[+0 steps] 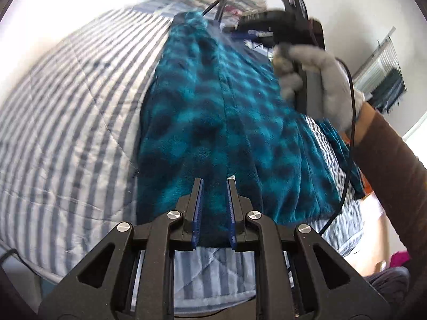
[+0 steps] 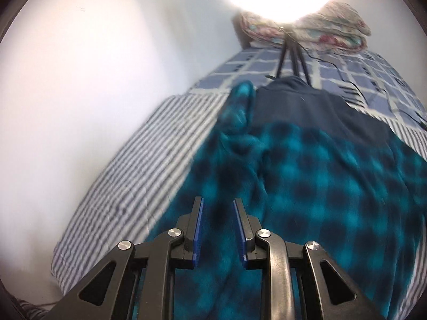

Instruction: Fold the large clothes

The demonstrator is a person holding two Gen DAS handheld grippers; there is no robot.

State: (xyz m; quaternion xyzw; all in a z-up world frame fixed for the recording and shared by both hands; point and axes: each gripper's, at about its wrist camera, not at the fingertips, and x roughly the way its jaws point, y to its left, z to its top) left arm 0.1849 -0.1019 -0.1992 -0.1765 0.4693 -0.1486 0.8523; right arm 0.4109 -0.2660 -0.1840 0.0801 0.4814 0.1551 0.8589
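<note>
The teal checked fleece (image 1: 229,122) lies flat on the striped bedspread (image 1: 69,112), its long axis running away from both claws. The left claw (image 1: 214,184) hangs over its near hem, nearer than the right claw (image 2: 217,205). Both are slightly parted and hold nothing.

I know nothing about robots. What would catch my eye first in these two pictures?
A fluffy teal-and-black checked garment lies spread down the middle of a bed with a blue-and-white striped cover. At the bottom of each view a black gripper with blue pads, the left gripper and the right gripper, hangs slightly open above the fabric, holding nothing. A grey-gloved hand at upper right in the left view carries the other tool.
</note>
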